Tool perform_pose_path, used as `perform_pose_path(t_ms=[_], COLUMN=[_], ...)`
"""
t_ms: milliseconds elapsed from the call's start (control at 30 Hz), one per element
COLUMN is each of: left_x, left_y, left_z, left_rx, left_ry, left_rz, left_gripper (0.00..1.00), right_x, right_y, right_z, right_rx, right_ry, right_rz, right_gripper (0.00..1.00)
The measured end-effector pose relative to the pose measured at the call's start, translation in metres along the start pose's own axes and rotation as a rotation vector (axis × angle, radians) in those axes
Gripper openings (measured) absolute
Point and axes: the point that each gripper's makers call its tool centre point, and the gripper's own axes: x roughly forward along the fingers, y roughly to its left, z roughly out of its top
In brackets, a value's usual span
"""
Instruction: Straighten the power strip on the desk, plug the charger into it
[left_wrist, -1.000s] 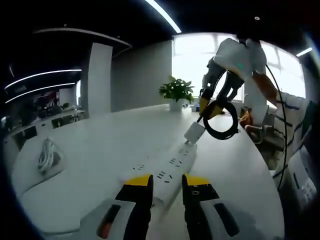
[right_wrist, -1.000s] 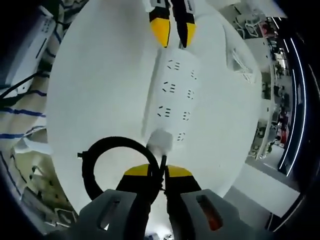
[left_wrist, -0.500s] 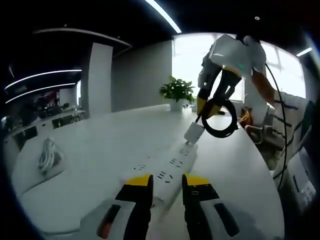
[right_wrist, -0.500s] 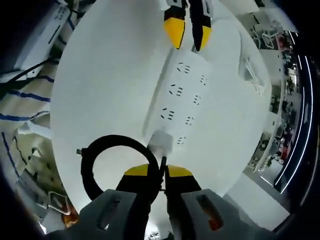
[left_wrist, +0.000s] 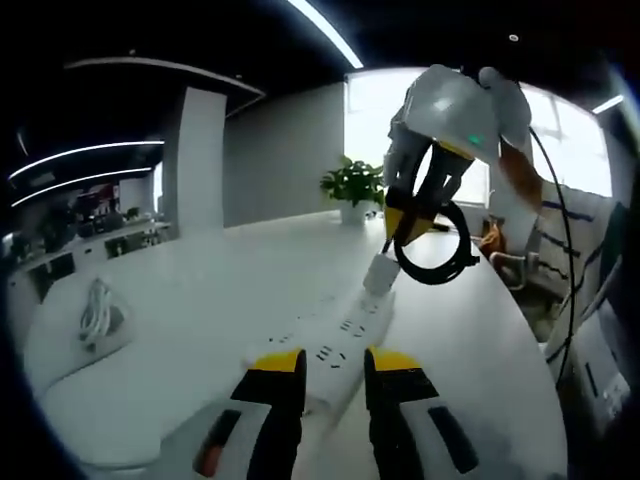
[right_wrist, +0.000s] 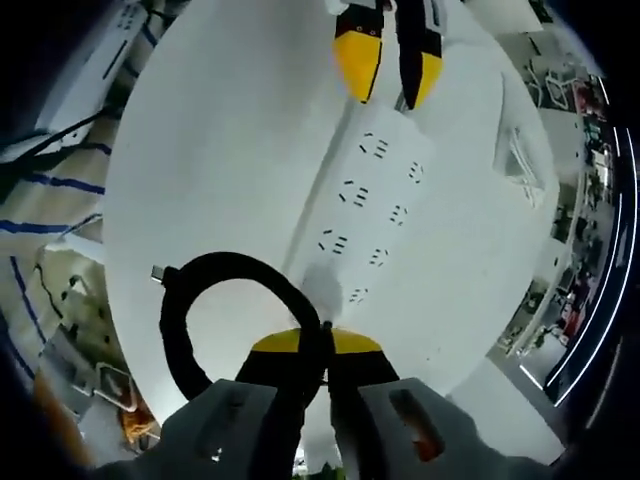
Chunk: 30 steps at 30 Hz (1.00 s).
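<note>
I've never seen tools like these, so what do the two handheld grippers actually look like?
Each gripper has two black jaws with yellow tips rising from a pale grey body. The left gripper has a slot in each half of that body, orange on one side, dark on the other. The right gripper carries a rounded white housing with a small green light, and a thin black cable trails beside it.

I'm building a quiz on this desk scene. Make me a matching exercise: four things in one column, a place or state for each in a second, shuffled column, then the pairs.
1. white power strip
2. small white charger block
3. black looped cable
4. green potted plant

A. at the desk's far edge
B. hanging beside the right gripper
C. lying flat on the desk
D. at the strip's end, held from above

Pairs: 1-C, 2-D, 3-B, 4-A
</note>
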Motion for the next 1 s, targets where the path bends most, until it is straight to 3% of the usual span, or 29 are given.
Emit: perform_pose_path(t_ms=[500,1000], left_x=[-0.001,0.001], left_y=[0.003,0.014], left_z=[0.007,0.0], left_rx=[0.0,-0.02], left_ry=[-0.027,-0.011], left_rz=[0.005,0.029], left_gripper=[0.23,0.23], right_x=[-0.002,-0.004], right_y=[-0.001,0.008], right_z=[-0.001,-0.005], right_rx=[0.014,0.011], right_ry=[-0.047,-0.079], right_rz=[0.007,-0.092], right_gripper=[0.05,0.07])
